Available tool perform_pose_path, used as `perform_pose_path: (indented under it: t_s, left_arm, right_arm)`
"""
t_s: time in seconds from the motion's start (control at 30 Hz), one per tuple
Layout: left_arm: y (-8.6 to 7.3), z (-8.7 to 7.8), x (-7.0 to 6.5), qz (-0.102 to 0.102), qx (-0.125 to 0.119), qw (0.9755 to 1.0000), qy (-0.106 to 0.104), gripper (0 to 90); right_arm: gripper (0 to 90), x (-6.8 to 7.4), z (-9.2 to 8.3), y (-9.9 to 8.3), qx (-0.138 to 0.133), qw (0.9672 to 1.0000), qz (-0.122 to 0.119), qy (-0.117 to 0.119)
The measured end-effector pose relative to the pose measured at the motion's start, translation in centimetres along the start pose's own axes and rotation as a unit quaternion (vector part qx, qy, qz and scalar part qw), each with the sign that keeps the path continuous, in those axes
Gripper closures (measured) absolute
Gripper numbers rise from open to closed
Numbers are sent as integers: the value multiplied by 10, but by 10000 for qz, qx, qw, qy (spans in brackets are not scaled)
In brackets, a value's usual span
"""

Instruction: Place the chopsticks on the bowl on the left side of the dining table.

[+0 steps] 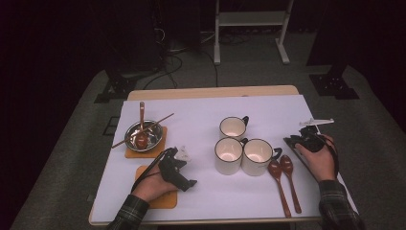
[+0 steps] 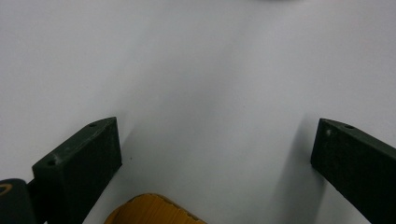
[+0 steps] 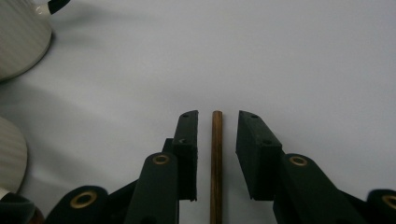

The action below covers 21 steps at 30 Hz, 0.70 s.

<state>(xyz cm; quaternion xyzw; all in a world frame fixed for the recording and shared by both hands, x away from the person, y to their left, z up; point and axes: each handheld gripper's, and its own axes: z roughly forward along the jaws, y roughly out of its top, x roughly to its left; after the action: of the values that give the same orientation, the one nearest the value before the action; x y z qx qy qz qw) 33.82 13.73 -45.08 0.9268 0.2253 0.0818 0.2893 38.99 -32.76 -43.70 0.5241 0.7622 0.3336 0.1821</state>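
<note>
White sheet [image 3: 289,56] lies bare beyond spoon handle [image 3: 216,158].

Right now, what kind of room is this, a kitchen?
Probably not a kitchen; it looks like a lab or studio set up for recording. A table under a white sheet holds three mugs and spoons, but dark equipment stands and loose cables surround it.
</note>
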Motion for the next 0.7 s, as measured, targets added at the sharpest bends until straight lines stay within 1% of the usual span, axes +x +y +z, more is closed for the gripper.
perform_pose_path:
  t_s: [0.17,0.3,0.7]
  left_arm:
    - [0,0,0,-12,-5,10000,-3,9]
    - [0,0,0,-10,0,10000,-6,8]
    - [0,0,0,-13,0,10000,-5,8]
  right_arm:
    - [682,-1,-5,-2,-46,10000,-16,10]
    - [680,0,-9,-5,-4,10000,-25,4]
    - [676,1,-22,-12,-58,10000,-58,-15]
